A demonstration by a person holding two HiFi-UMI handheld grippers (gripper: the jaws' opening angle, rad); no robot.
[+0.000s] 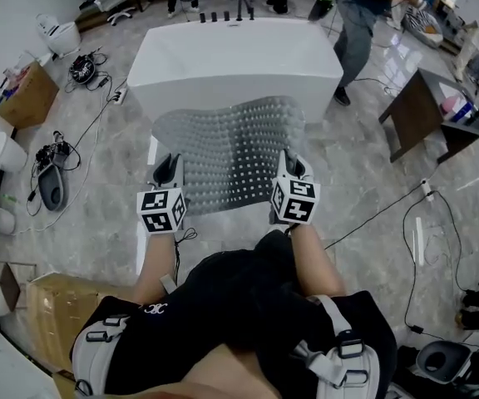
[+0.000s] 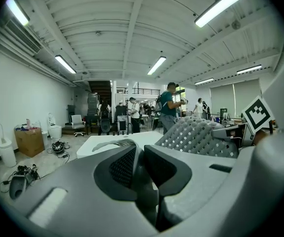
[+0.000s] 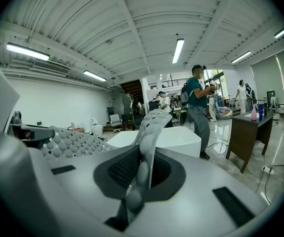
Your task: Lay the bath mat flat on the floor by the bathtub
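Two pairs of tongs held the bath mat [image 1: 231, 152] between them, one at each near corner. The left tongs [image 2: 138, 158] stood at a narrow gap, their dark ribbed pads pinched on the thin grey edge of the mat, which curled away from the tips toward the tub. The right tongs [image 3: 143, 168] were all but closed, pressed on the other corner, and round suction cups showed on the strip of mat rising from between the pads. In the head view the mat spread out beyond both tools, up off the floor, its grid of pale dots in sight and its surface rippled and sagging in the middle. The far edge of the mat reached the near wall of the white bathtub [image 1: 235, 61]; whether it touched that wall I could not tell. A dark faucet [image 1: 241, 8] stood on the tub's far rim. The grey marbled floor [image 1: 364, 198] around the tub carried loose cables [image 1: 56, 152] on the left, near a cardboard box [image 1: 25, 96] and a white toilet [image 1: 61, 36]. To the right stood a dark tabletop [image 1: 427, 106] with a few small items on it, and between it and the tub a person in a teal shirt [image 1: 360, 19] stood close to the tub's far right corner
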